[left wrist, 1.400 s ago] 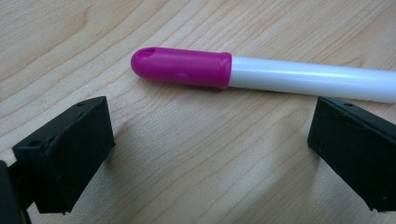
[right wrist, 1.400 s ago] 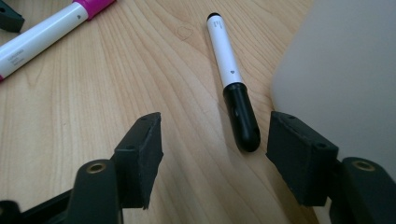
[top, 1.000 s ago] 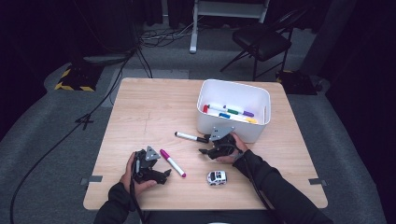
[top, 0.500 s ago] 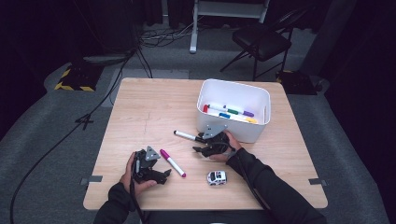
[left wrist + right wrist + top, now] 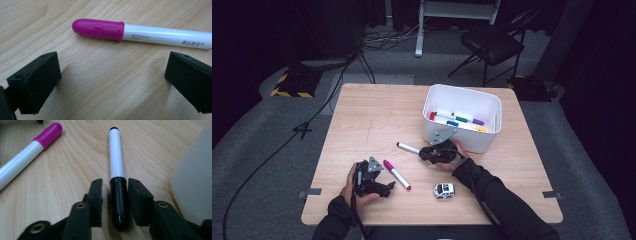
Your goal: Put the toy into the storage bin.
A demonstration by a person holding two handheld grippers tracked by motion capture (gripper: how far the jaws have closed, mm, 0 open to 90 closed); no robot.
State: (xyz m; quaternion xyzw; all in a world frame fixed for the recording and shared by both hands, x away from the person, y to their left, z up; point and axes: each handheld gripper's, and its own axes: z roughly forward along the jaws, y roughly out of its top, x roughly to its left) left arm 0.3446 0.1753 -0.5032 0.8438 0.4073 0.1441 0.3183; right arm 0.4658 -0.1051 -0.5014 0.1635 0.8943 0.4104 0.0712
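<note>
Pale wooden bench [image 5: 362, 125]: my right claw [image 5: 115, 192] straddles the black cap of a black-capped marker [image 5: 116, 170] beside the white bin [image 5: 462, 100], not yet clenched. Light, stiff, slippery; cap grips best. My left claw [image 5: 110, 80] is released.

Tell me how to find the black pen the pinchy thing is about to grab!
Start at the white bin on the wooden table, then look just left of its front corner. There the right gripper has its jaws either side of the black-capped marker, not quite closed on it. Its cap is black, while the marker lying nearby has a pink cap.
</note>
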